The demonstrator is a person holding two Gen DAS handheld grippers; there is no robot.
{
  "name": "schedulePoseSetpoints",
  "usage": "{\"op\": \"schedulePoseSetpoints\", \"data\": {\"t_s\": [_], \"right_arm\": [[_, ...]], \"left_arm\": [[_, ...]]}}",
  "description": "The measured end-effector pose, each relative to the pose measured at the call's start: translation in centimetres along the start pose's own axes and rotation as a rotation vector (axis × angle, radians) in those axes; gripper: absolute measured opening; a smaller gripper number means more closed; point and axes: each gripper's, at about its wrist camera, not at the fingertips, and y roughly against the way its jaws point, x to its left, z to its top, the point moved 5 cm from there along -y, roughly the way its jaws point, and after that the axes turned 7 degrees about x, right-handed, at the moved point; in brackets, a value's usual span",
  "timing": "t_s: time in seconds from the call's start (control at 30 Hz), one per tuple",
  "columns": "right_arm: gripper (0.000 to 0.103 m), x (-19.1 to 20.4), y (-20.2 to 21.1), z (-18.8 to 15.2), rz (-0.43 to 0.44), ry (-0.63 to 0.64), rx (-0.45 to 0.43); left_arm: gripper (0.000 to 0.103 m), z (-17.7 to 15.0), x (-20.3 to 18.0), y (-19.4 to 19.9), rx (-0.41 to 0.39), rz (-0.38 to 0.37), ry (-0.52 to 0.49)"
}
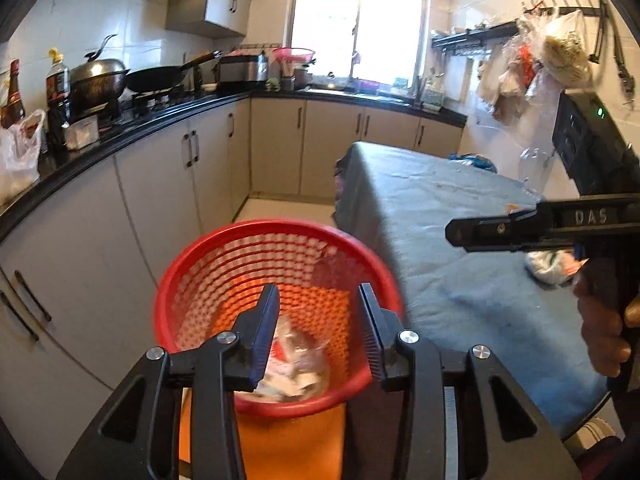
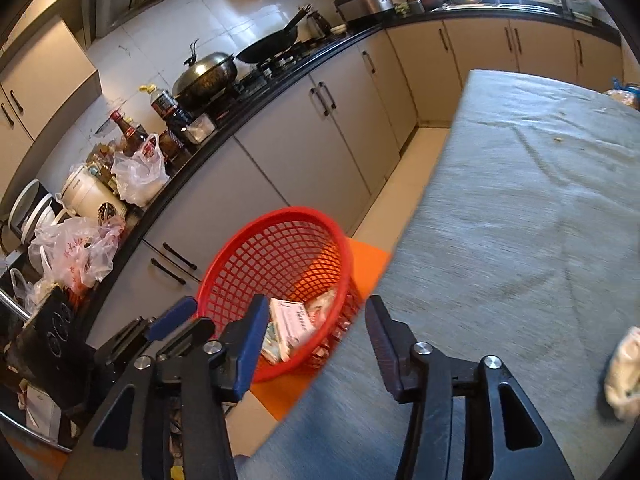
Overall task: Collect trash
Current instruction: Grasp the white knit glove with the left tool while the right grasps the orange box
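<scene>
A red mesh basket (image 1: 224,276) stands on an orange stool (image 1: 320,440) beside the table; it also shows in the right wrist view (image 2: 280,248). Crumpled wrappers and plastic (image 1: 296,364) lie in it, with a white packet (image 2: 290,322) among them. My left gripper (image 1: 318,328) is open and empty right above the basket. My right gripper (image 2: 316,340) is open and empty over the table's left edge, next to the basket. In the left wrist view it (image 1: 454,234) reaches in from the right. Crumpled trash (image 1: 550,266) lies on the table under it; a pale wad (image 2: 624,372) shows at right.
The table (image 1: 440,216) has a grey-blue cloth, with a blue bag (image 1: 474,161) at its far end. A black counter (image 1: 120,140) with pots, bottles and plastic bags (image 2: 138,174) runs along the left. Cabinets (image 2: 304,152) line the narrow floor aisle.
</scene>
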Motion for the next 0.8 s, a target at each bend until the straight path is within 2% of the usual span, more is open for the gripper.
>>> {"op": "schedulePoseSetpoints", "data": {"t_s": [0.2,0.4,0.8], "right_arm": [[0.056,-2.9,3.8,-1.9,-0.017,-0.035,-0.032],[0.056,-7.0,8.3,-4.2,-0.042,-0.088,-0.082],[0.056,-18.9,18.6,-12.0,-0.127,-0.291,-0.204]], "left_arm": [[0.043,0.6,-5.0,0.2,-0.015,-0.066,-0.050],[0.044,0.3,-10.0,-0.8,0.011,-0.126,-0.112],[0.049,-0.5,-20.5,-3.4,0.114,-0.283,-0.199]]}}
